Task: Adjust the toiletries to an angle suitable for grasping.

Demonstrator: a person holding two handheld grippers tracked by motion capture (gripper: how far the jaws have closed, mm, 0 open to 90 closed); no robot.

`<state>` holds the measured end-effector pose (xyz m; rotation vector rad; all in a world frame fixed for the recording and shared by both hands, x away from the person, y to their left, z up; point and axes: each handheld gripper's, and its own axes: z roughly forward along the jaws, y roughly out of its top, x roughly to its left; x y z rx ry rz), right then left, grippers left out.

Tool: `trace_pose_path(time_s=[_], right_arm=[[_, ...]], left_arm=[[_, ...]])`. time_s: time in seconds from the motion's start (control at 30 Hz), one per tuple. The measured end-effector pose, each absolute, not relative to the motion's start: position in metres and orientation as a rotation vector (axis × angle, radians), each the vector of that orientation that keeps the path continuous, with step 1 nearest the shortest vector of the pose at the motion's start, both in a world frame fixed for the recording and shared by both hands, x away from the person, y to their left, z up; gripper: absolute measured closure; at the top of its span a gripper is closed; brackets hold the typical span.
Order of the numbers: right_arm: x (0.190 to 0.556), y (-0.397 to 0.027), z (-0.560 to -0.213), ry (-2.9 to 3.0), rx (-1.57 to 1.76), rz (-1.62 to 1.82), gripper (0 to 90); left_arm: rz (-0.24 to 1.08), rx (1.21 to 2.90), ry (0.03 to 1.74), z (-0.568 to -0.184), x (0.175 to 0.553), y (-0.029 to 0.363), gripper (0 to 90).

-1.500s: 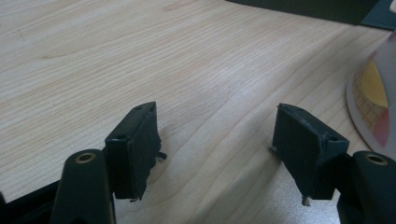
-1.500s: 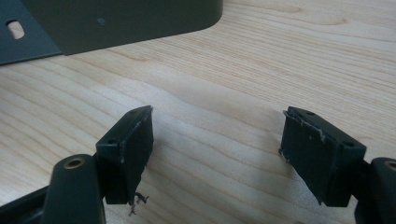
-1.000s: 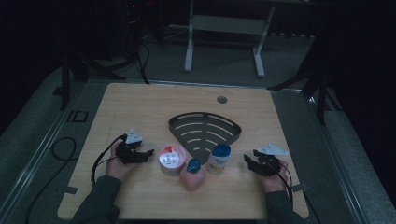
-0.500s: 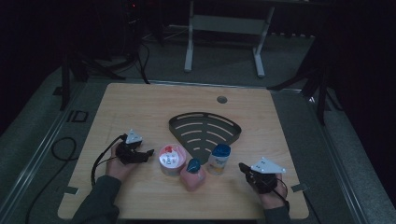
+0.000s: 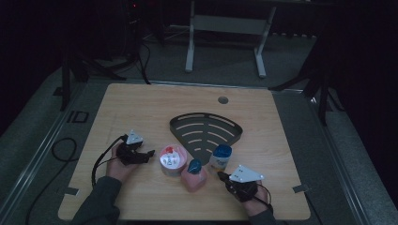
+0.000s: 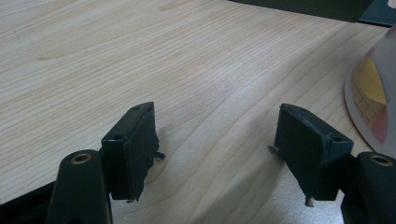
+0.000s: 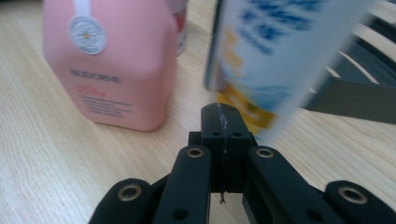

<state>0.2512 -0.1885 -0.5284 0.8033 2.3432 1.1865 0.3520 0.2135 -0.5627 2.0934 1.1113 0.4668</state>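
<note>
Pink bottle (image 7: pixel 112 65) upright, long axis vertical; right tongs (image 7: pixel 223 116) pressed together, empty.

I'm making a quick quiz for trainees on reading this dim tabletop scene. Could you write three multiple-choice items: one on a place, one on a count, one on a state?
1. Where does the dark fan-shaped slotted metal rack lie?
A. Beyond the containers, mid-table
B. At the near left corner
C. On the floor

2. How many containers stand between the two grippers?
A. One
B. Three
C. Five

3. How do the jaws of the right gripper stand?
A. Wide open
B. Clamped on the pink bottle
C. Shut on nothing

Answers:
1. A, the high view shows it behind the round red-and-white lidded tub, the square pink plastic bottle with teal cap and the white bottle with blue cap.
2. B, those three stand in a cluster on the light wooden table.
3. C, its pads meet with nothing between them; the left gripper stands open.
</note>
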Motion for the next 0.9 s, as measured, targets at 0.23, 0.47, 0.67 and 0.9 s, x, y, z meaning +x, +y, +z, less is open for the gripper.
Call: trace_pose_path(time_s=[0.23, 0.47, 0.67, 0.9], right_arm=[[0.254, -0.17, -0.538, 2.374, 0.775, 1.167, 89.9], [0.26, -0.16, -0.547, 2.378, 0.771, 1.118, 90.0], [0.263, -0.159, -0.551, 2.374, 0.789, 1.085, 90.0], [0.264, -0.157, -0.554, 2.385, 0.784, 1.061, 90.0]], left_arm=[[0.466, 2.093, 1.111, -0.563, 0.352, 0.214, 29.8], [0.466, 2.094, 1.109, -0.563, 0.352, 0.214, 29.8], [0.465, 2.094, 1.109, -0.563, 0.352, 0.214, 29.8], [0.465, 2.096, 1.107, -0.563, 0.352, 0.214, 29.7]])
